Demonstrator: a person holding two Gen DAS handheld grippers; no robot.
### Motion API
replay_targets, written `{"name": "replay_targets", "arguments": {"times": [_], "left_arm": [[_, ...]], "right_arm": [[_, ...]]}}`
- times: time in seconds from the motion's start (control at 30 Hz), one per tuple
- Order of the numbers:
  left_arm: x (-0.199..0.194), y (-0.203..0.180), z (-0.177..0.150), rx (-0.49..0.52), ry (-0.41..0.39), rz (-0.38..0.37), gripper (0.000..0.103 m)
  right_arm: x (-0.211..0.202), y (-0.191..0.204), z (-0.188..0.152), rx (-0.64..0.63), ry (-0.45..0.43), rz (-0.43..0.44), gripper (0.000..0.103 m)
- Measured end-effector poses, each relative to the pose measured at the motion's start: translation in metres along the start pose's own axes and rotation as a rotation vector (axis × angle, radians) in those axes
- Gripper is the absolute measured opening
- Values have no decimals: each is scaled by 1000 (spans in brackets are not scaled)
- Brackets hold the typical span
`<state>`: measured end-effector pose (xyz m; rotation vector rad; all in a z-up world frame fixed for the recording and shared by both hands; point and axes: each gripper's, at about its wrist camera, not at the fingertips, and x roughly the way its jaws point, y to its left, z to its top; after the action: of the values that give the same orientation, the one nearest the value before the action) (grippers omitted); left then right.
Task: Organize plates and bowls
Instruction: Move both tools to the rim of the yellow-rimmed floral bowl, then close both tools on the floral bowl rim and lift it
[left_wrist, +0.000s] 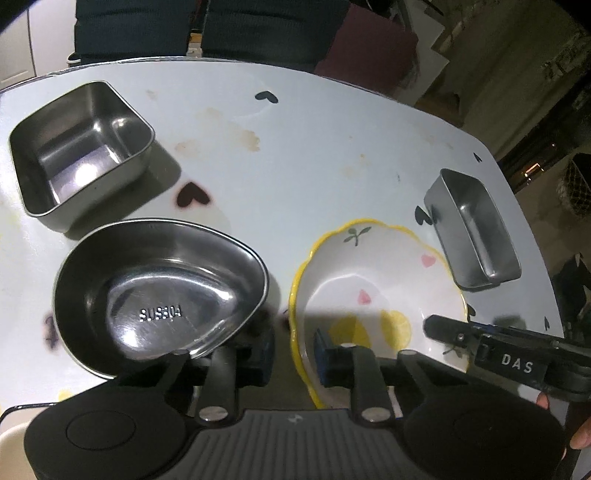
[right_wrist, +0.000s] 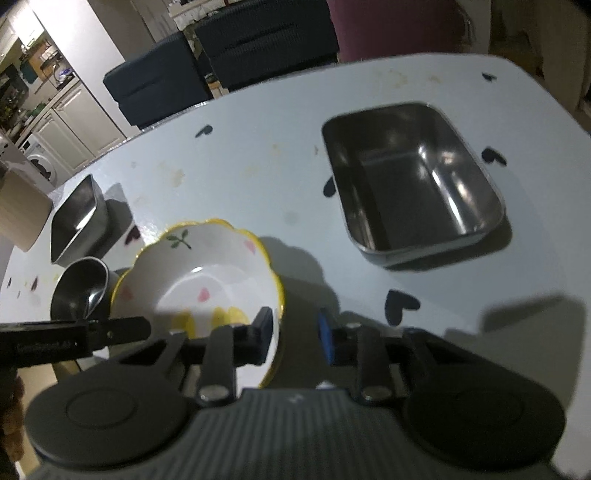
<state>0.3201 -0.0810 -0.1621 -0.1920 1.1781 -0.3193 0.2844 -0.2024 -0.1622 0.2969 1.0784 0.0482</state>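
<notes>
On a white table (left_wrist: 295, 155), the left gripper (left_wrist: 291, 349) straddles the gap between a steel bowl (left_wrist: 159, 295) and a yellow-rimmed ceramic bowl (left_wrist: 373, 295), gripping neither. The right gripper (right_wrist: 293, 338) straddles the ceramic rim, not visibly clamped. Ceramic looks heavy, slippery, chippable; its rim suits gripping.

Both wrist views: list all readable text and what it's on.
"SUS304", reads roughly so, stamped in the floor of the teardrop steel bowl.
"DAS": white letters on the right gripper, seen in the left wrist view.
Faint embossed lettering on the left gripper's finger in the right wrist view: too blurred to read.
Nothing else carries text.
</notes>
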Motion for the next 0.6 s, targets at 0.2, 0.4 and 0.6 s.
{"name": "replay_targets", "arguments": {"times": [0.2, 0.4, 0.6], "left_arm": [[5, -4, 0, 34, -13, 0, 17], [5, -3, 2, 41, -4, -6, 15], [3, -6, 1, 66, -14, 14, 8]], "right_arm": [[10, 7, -3, -14, 6, 7, 26], [15, 8, 2, 8, -4, 12, 25], [12, 14, 1, -12, -12, -6, 12]]}}
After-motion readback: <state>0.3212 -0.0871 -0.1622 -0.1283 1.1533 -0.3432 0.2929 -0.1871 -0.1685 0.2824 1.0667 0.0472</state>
